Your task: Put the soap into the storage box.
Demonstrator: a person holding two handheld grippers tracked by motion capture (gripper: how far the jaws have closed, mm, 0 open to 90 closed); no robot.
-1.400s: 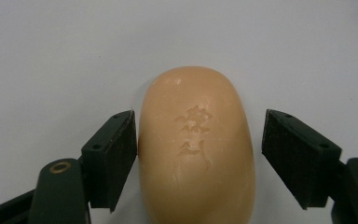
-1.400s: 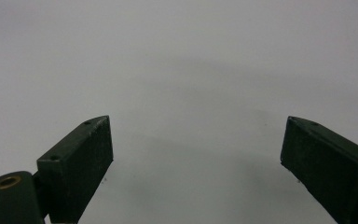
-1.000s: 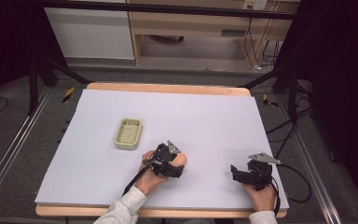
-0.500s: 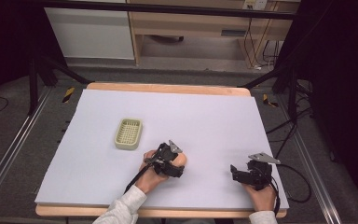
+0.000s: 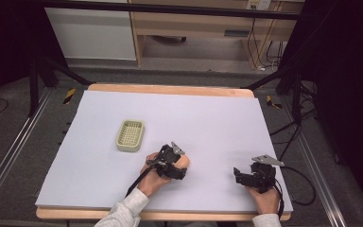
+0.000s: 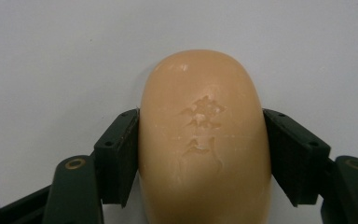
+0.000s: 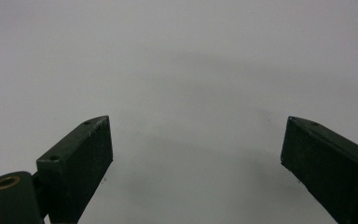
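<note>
Hardly anything has shifted over the last second: the left gripper [image 5: 174, 166] stays clenched on the smooth peach-coloured oval soap bar [image 6: 203, 140] near the front edge of the pale lilac surface [image 5: 217, 118], so a lift seems about to start. The right gripper [image 5: 246, 176] rests released, jaws wide, by the front right corner. I count one soap, one cream slotted plastic soap dish [image 5: 130, 135], and two grippers.
</note>
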